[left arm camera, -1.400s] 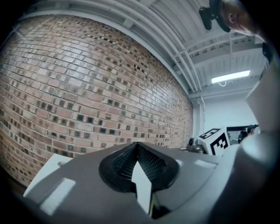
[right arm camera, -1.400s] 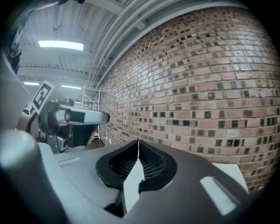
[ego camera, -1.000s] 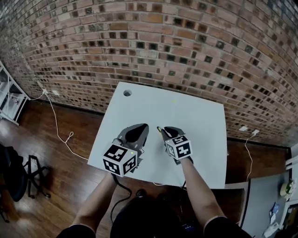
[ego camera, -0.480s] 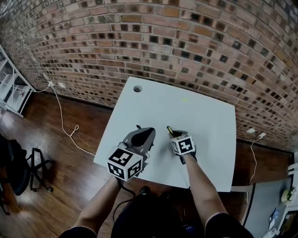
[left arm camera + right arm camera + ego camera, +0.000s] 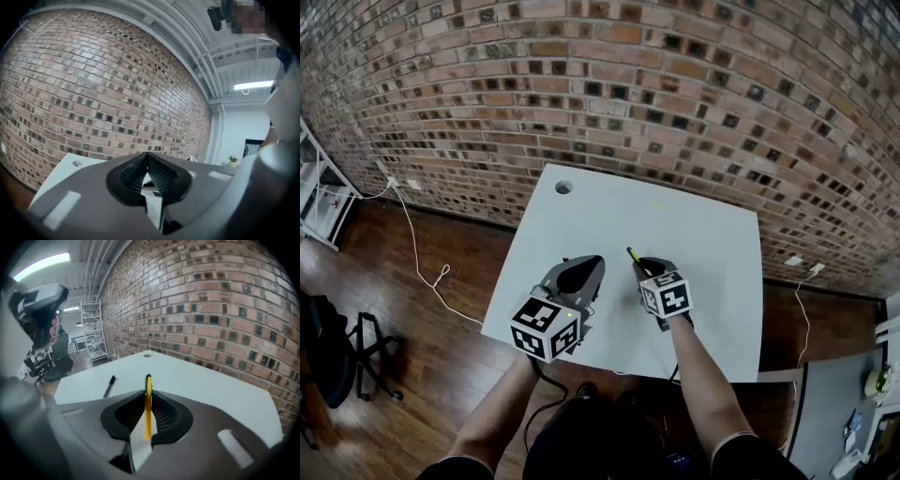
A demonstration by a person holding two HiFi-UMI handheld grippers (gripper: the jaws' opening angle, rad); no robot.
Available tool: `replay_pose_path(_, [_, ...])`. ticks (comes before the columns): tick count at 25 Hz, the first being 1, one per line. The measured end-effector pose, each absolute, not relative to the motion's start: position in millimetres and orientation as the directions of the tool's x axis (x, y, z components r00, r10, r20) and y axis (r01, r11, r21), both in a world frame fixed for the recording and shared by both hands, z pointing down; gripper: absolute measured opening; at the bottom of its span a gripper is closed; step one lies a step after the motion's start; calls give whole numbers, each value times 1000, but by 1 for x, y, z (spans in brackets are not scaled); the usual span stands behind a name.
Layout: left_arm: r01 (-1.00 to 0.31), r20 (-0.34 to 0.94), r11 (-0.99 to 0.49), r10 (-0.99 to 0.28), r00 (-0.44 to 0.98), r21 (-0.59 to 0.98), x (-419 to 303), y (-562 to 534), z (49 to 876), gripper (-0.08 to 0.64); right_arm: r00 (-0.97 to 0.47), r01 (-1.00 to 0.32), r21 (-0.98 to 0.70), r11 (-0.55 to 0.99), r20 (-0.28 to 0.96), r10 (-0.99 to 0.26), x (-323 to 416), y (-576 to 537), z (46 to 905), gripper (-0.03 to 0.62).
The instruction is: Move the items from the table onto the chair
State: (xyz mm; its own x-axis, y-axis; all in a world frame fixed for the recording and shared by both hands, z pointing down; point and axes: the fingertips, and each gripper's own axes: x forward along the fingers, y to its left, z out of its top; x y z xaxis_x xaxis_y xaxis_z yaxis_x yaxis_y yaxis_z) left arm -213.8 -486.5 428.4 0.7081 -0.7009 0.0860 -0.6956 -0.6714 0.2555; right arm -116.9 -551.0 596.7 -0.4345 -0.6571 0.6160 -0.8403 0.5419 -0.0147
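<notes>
the right gripper (image 5: 148, 400) is clamped on a slim yellow pen (image 5: 148, 386) with a black tip, which sticks out past the jaws over the white table (image 5: 703, 244). a black marker (image 5: 109, 386) lies on the tabletop off to its left. the left gripper (image 5: 147, 161) hovers just beside it over the table's near half, jaws pressed together on nothing, and the only print on show is the black-and-white square pattern on each gripper's cube (image 5: 546, 328).

I can't read any words, digits or brand names on my feeds. The cube (image 5: 546, 328) on my left tongs (image 5: 583, 270) and the cube (image 5: 666, 297) on my right tongs (image 5: 644, 269) carry only black-and-white square marker patterns, not letters.
</notes>
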Motion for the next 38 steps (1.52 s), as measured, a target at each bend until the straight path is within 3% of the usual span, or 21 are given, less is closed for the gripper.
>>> replay_pose_path(10, [-669,5,-711,-684,729,215,-179,-489,384,12,-484,-848,70,526,306,-820,-89,-526,435,46])
replay_pose_path(19, [-629,-64,-762,-643,763,158,-144,-475,344,12,-485,-862,143,486,46,-874,-63,-464,328,46])
replay_pose_path(28, [-561,-70,-814,-575,815,149,-121,-449,338,12,-421,-898,141,417,7,-907,-43,-427,311,46])
replay_pose_path(38, [-315,-66,-936,-328,942,159,-34,-395,348,12,-170,-977,132,170,13,-985,34,-353,318,46])
